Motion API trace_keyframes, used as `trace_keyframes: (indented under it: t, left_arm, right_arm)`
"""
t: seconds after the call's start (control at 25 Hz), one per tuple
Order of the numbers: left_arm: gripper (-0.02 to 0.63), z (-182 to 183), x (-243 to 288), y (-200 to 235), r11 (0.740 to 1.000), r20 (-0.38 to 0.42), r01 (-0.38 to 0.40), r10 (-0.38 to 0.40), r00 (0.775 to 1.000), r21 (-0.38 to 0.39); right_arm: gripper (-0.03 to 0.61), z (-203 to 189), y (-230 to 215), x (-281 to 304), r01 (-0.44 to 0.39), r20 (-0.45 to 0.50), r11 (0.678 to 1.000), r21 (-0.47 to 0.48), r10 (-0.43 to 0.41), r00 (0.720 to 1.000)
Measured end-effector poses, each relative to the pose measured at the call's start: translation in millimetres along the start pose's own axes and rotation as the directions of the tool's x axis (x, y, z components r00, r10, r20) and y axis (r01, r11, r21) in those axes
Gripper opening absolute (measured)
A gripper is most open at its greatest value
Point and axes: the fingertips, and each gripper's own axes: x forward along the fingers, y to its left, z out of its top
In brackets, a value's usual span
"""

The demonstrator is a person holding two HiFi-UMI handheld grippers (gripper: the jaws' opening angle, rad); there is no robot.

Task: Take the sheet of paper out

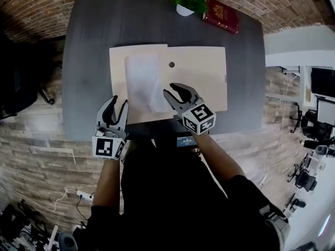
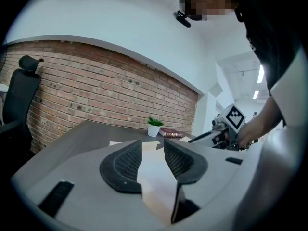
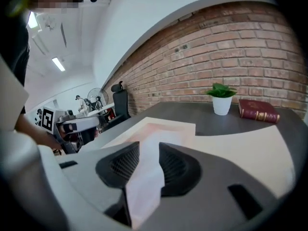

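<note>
A white sheet of paper [image 1: 142, 82] lies flat on the left half of an opened tan card folder [image 1: 201, 80]. The folder is spread across the middle of a dark grey desk [image 1: 91, 41]. The sheet stands lengthwise, its far end near the folder's far edge and its near right corner close to the fold line. A small dark round mark shows on the folder just right of the fold.

The left claw [image 1: 118, 107] sits at the near left corner of the folder, pointing away from the person. In the left gripper view, the left claw [image 2: 153, 147] has its two ribbed black pads standing apart, with pale card and paper showing in the gap. They are not pressed on anything.

The right claw [image 1: 172, 91] comes in from the near side and points toward the sheet's near right corner, with one jaw over that corner. In the right gripper view, the right claw [image 3: 149, 149] is likewise parted. The white sheet [image 3: 146, 179] fills the space between the pads, yet the pads leave a clear gap and do not pinch it.

At the far edge of the desk stands a small green plant in a white pot [image 1: 186, 1]. Just to its right lies a dark red hardback book [image 1: 221, 14]. A red brick wall runs behind the desk.
</note>
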Motion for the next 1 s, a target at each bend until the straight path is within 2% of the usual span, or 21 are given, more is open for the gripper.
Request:
trace_keyframes:
  t: [0.16,0.44,0.6,0.8,1.0]
  left_arm:
    - [0.138,-6,15,5,0.999,-0.010,-0.004,0.004,1.000,0.032]
    - [0.138,-13,32,19,1.000,-0.033,-0.011,0.011,0.999,0.020]
    - [0.135,-6,41,25,1.000,-0.016,-0.015,0.015,1.000,0.015]
    - [0.135,-7,50,28,1.000,-0.022,0.004,-0.004,1.000,0.020]
    - [0.135,-9,52,25,1.000,-0.029,0.016,-0.015,0.999,0.019]
  right_arm:
    - [0.130,-23,-21,33,0.000,-0.090,1.000,0.001,0.000,0.996]
    - [0.130,-59,-46,83,-0.001,-0.256,1.000,0.020,0.006,0.967]
    - [0.129,-76,-53,95,0.023,-0.336,1.000,-0.017,-0.027,0.941]
    - [0.125,-80,-53,99,0.026,-0.367,0.994,-0.104,-0.063,0.928]
    - [0.018,-79,-62,99,0.038,-0.358,0.994,-0.101,-0.072,0.931]
